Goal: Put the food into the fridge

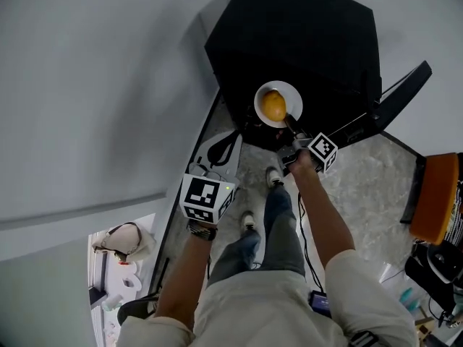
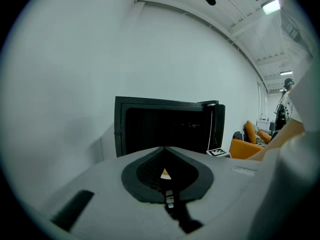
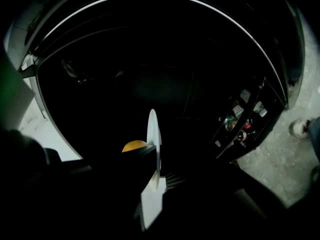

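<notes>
A white plate (image 1: 292, 95) has one round orange-yellow food (image 1: 273, 105) on it. The plate is up in the air, right at the open front of the black fridge (image 1: 289, 27). It is hard to tell if it is inside. The inside of the fridge is very dark. The fridge door (image 1: 401, 92) stands open to the right, and its shelf holds small bottles (image 3: 241, 120).

The right gripper (image 3: 152, 176) is nearly closed. It pinches the near edge of the plate, and the food sits just left of its jaws. The left gripper (image 2: 165, 151) is back near the person's body, well apart from the plate. Its jaws are together, with nothing in them, and it points at the fridge.
</notes>
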Action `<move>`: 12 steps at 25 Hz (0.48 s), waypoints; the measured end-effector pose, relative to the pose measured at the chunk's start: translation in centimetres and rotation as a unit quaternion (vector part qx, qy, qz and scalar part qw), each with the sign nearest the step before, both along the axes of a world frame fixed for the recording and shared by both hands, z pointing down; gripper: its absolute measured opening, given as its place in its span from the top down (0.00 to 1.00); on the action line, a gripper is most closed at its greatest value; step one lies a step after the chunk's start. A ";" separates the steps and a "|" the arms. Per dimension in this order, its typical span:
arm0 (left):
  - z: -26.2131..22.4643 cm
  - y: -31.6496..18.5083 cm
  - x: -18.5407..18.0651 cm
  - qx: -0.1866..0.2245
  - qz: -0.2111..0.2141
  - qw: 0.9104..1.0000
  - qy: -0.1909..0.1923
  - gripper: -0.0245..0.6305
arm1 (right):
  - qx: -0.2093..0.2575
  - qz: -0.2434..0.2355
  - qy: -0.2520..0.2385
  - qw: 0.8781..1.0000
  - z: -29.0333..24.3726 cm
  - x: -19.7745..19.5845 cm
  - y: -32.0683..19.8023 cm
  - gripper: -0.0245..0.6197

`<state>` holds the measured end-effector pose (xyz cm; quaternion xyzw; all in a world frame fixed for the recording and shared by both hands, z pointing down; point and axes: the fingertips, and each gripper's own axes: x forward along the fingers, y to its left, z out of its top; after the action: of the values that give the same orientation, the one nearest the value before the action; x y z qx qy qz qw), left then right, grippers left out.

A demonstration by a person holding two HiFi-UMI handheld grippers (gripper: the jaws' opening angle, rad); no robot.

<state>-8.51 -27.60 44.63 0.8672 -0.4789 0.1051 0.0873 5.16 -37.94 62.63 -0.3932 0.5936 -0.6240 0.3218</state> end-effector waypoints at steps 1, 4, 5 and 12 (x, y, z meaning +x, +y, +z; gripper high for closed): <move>0.1 -0.4 0.1 0.004 0.001 1.000 -0.002 0.96 | -0.001 0.000 0.000 1.000 0.3 0.0 -0.2 0.93; 0.1 -0.8 0.4 0.013 0.003 1.000 -0.004 0.96 | -0.004 -0.002 -0.002 1.000 0.9 -0.1 -0.3 0.93; 0.1 -0.9 0.4 0.013 0.004 1.000 -0.004 0.96 | -0.006 -0.001 -0.004 1.000 1.1 -0.1 -0.3 0.93; 2.6 -1.6 0.7 -0.006 0.007 1.000 -0.004 0.96 | -0.021 0.013 -0.013 1.000 3.5 -0.4 -2.3 0.92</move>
<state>-7.84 -29.22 47.25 0.8695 -0.4728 0.1119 0.0895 4.76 -40.21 66.14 -0.3994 0.5710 -0.6373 0.3291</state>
